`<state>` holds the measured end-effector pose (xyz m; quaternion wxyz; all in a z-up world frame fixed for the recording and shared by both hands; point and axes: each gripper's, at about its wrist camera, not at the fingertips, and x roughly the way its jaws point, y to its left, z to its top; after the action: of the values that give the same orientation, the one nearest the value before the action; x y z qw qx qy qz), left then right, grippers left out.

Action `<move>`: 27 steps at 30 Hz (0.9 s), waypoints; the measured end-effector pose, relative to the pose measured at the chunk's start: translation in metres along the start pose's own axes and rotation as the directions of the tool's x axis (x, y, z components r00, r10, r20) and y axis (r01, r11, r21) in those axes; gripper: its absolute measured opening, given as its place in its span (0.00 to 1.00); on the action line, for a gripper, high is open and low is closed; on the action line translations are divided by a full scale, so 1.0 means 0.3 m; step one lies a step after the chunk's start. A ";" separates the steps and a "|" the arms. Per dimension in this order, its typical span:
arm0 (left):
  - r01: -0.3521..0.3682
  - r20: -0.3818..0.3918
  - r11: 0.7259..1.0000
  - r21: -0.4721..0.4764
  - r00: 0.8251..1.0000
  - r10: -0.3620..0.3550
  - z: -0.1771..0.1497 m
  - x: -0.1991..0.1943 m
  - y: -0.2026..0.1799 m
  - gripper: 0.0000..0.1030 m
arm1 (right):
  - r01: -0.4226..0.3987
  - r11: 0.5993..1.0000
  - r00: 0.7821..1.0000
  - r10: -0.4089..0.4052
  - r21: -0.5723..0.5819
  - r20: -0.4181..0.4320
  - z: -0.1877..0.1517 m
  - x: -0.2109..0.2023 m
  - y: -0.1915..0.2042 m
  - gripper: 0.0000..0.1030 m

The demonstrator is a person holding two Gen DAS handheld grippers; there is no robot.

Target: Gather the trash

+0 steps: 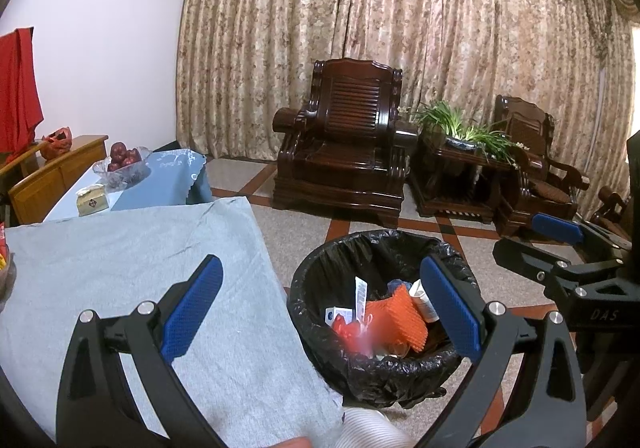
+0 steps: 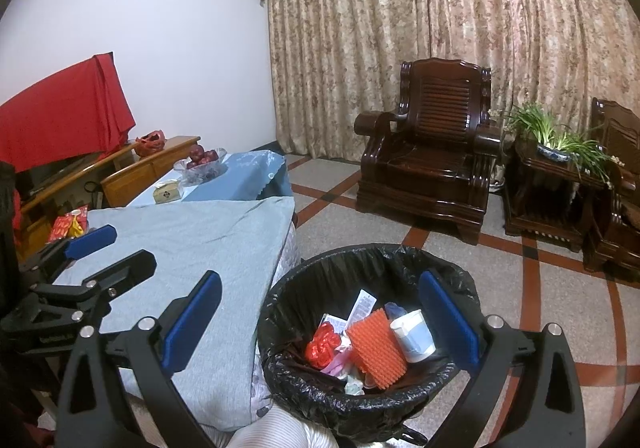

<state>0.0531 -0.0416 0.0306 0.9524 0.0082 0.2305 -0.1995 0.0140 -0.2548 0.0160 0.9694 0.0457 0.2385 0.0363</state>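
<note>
left hand-held gripper [image 1: 320, 308] hangs with jaws spread wide, nothing between the blue pads [image 1: 192, 308]; one finger sits over the grey cloth-covered surface [image 1: 120, 248], the other over the rim of the trash bin [image 1: 376, 364]. right hand-held gripper [image 2: 320, 322] likewise wide apart and empty, straddling the edge of the surface and the bin mouth. each gripper shows at the side of the other's view. bin stands on the tiled floor [image 2: 560, 288], right beside the surface's corner, lined with a black bag [image 2: 360, 260]. trash lies inside the bin: orange ribbed foam net [image 2: 376, 348] on top, white-and-pale-blue paper cup [image 2: 412, 336] on its side just beside the net, crumpled red wrapper [image 2: 320, 344] on the other side, a printed white strip [image 2: 360, 306] standing behind, a small carton partly buried. other bits below are too tangled to name. grey cloth itself looks bare near the grippers. further off, a blue-clothed surface [image 2: 248, 172] carries a glass bowl of red apples [image 2: 204, 160] and a small gold box [image 2: 168, 192]. red packets [image 2: 68, 226] sit at the far edge of the grey cloth. dark carved wooden armchair [image 2: 432, 160] stands against the floral curtain [image 2: 440, 28], a potted plant [image 2: 552, 136] on a side stand next to it. red cloth [image 2: 68, 116] drapes over something at the wall. striped sleeve [image 2: 276, 432] at the bottom edge.
</note>
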 end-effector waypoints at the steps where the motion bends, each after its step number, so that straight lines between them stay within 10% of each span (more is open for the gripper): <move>1: -0.001 0.000 1.000 0.000 1.000 0.001 0.000 0.000 0.000 0.94 | 0.000 1.000 1.000 0.000 0.001 0.000 0.001 0.002 0.000 0.94; 27: -0.001 -0.004 1.000 0.002 1.000 0.001 -0.001 0.005 0.002 0.94 | -0.002 1.000 1.000 0.002 0.002 -0.003 -0.008 0.004 -0.003 0.94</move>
<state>0.0543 -0.0417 0.0296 0.9519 0.0096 0.2324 -0.1993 0.0139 -0.2553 0.0133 0.9689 0.0466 0.2401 0.0369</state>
